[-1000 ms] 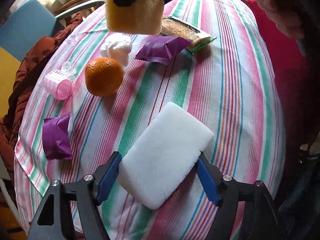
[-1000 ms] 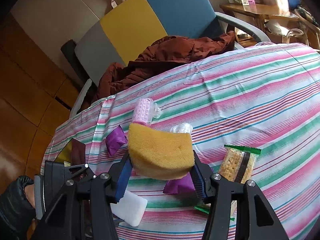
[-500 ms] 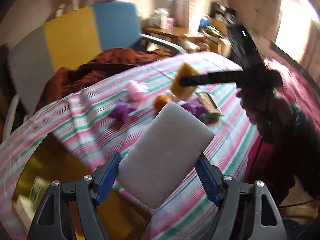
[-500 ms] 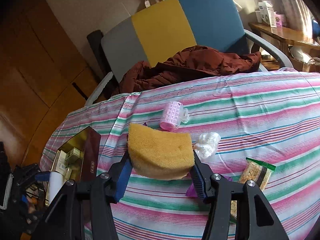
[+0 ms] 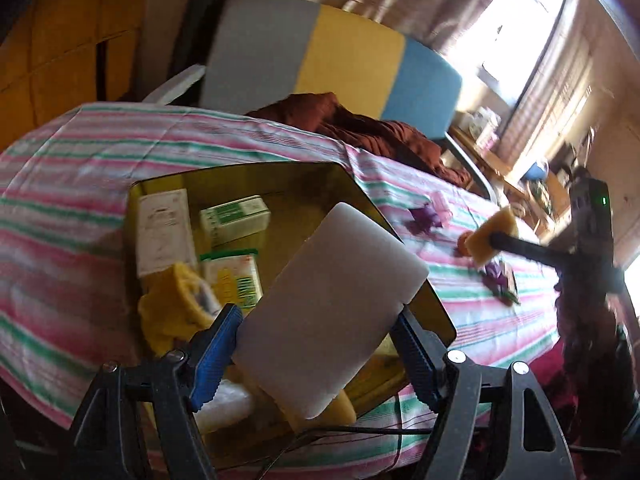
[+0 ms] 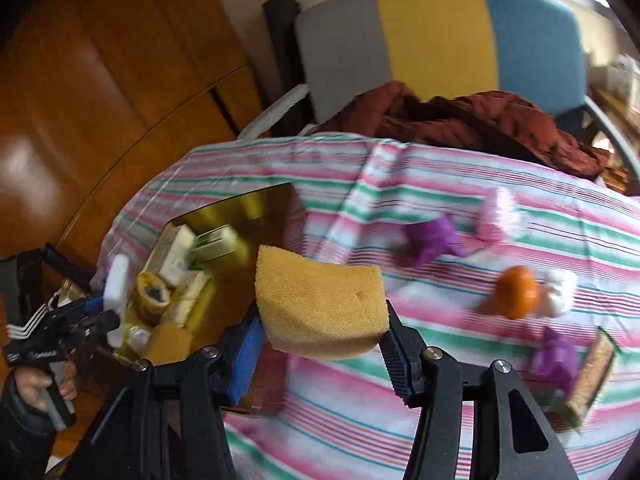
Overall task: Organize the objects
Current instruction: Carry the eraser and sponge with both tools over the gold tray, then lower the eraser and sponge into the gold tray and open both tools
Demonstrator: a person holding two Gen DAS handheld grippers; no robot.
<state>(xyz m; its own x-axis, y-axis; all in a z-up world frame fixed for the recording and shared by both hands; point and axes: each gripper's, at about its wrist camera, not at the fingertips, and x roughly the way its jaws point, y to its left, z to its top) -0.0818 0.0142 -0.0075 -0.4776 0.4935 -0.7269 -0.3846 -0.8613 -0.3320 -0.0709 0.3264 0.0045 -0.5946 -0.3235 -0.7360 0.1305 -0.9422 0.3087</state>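
A: The worktop with the striped pink-green cloth [image 6: 400, 184] stands before a grey-yellow-blue chair [image 5: 320, 52].

B: The gold rectangular box [image 5: 304, 184] is quite full. The left tongs [image 5: 316, 344] clamp the white foam block [image 5: 328, 312] above it; it may land on the rim.

A: The right tongs [image 6: 320, 340] clamp the yellow sponge [image 6: 320, 304] beside the box.

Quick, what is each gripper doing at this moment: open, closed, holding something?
Left gripper: closed on the white foam block, above the gold box.
Right gripper: closed on the yellow sponge.
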